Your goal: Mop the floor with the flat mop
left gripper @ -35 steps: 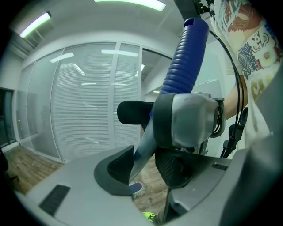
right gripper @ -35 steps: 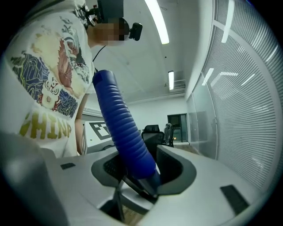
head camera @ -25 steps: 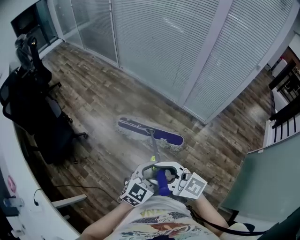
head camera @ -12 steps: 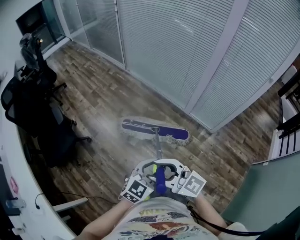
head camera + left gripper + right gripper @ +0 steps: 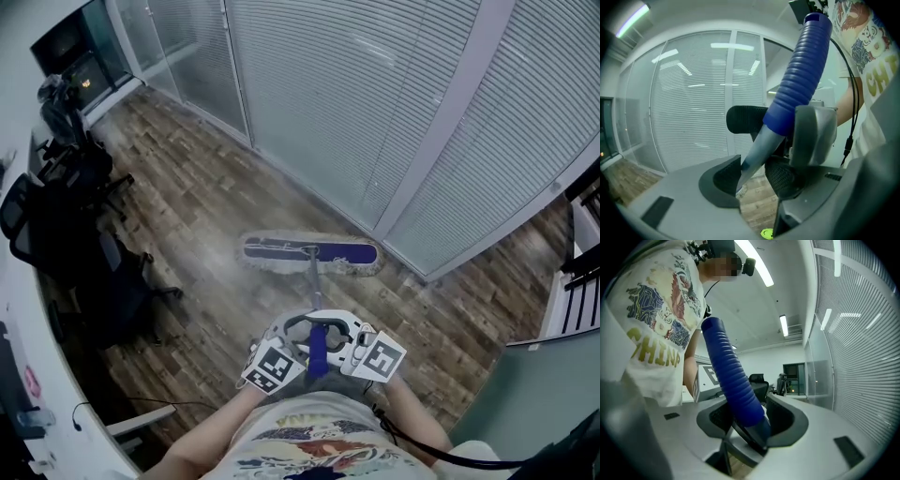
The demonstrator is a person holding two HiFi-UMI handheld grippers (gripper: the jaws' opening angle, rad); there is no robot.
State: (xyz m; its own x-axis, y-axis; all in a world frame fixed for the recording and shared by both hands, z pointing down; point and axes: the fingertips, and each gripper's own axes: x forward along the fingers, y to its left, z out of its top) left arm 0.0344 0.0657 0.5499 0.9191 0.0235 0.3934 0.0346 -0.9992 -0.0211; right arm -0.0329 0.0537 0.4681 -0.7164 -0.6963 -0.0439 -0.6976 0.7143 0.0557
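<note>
In the head view, the flat mop's head lies flat on the wood-plank floor, far out and just short of the blind-covered glass wall. Its handle runs back to the left gripper and right gripper, set side by side. Black office chairs stand at the left.

A good stroke, I judge, needs the pad pressed level and steered clear of the wall track and chair legs.

In the left gripper view, the left gripper is clamped on the handle's grey taper, with planks below.

In the right gripper view, the right gripper is clamped on the blue ribbed grip.
</note>
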